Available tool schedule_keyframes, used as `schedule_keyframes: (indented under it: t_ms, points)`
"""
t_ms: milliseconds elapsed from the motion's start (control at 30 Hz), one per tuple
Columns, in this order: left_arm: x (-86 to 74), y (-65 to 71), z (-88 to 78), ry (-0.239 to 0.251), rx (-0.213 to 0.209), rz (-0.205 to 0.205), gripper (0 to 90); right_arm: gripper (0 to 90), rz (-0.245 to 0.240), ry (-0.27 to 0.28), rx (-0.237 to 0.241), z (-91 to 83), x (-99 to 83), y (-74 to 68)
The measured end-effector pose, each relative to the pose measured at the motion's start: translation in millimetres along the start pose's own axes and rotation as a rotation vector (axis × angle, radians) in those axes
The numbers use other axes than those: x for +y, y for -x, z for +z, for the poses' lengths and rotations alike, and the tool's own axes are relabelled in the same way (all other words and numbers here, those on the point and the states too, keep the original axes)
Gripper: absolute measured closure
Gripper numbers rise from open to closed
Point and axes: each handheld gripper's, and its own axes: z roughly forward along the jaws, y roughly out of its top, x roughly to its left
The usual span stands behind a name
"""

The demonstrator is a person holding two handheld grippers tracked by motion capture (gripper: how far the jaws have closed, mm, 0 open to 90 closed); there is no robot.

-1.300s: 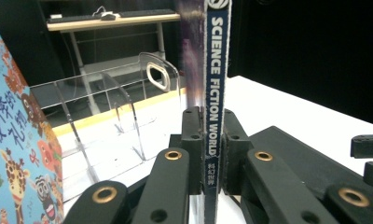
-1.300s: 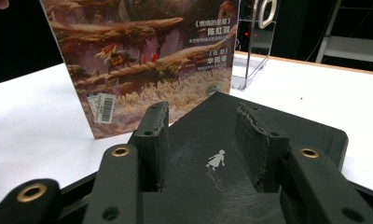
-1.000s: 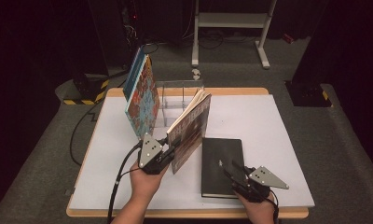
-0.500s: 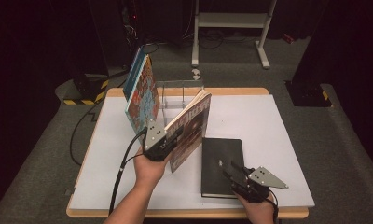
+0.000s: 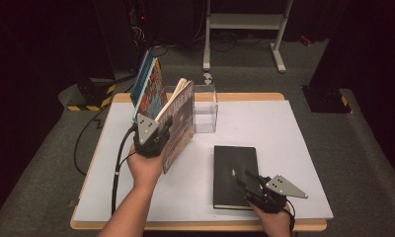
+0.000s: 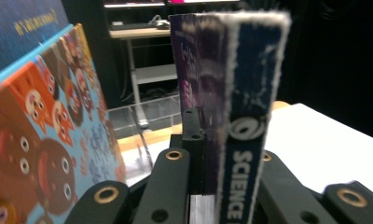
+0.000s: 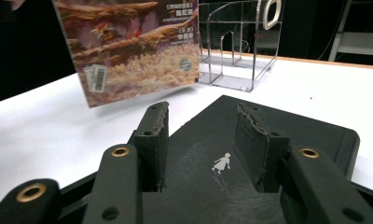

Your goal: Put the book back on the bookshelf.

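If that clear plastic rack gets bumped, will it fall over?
Probably it would slide more than tip: the clear rack sits on a flat base on the smooth white table. It looks thin and light. The tall picture book leaning against it could topple.

Glossy paperback [image 5: 178,123], frayed paper spine, matt black book [image 5: 235,174], seemingly clear acrylic rack [image 5: 205,109]

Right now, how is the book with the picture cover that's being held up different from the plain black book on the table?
The picture-covered paperback book is lifted off the white table, tilted on edge, clamped in the left gripper; the plain black book lies flat on the table. The paperback has a colourful illustrated cover and a barcode; the black book shows only a tiny white figure. The right gripper sits over the black book, jaws apart. Both are closed books.
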Motion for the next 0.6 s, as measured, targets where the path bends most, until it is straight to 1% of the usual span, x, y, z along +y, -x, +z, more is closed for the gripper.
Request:
schedule_keyframes:
  t_ms: [100, 200, 333, 400, 500, 600]
  points:
    - [5.0, 0.3, 13.4, -0.014, 0.043, -0.004, 83.9, 54.7, 0.001, 0.007, 0.004, -1.1, 0.7, -0.1]
    - [9.4, 1.1, 25.0, -0.01, 0.073, -0.009, 83.9, 54.7, 0.005, 0.013, 0.004, -2.4, 1.2, 0.3]
    - [14.6, 4.4, 41.5, 0.009, 0.122, 0.011, 83.8, 54.8, 0.011, 0.02, 0.004, -3.9, 1.3, 1.5]
    - [15.5, 4.8, 51.1, 0.017, 0.14, 0.017, 83.8, 54.9, 0.018, 0.024, 0.007, -4.5, 1.6, 1.8]
    - [15.4, 2.1, 65.3, 0.021, 0.166, 0.004, 83.8, 54.9, 0.019, 0.028, 0.011, -4.7, 1.8, 1.6]
    - [16.1, -2.1, 78.5, 0.027, 0.193, 0.005, 83.8, 55.0, 0.017, 0.028, 0.016, -4.4, 1.6, 0.7]
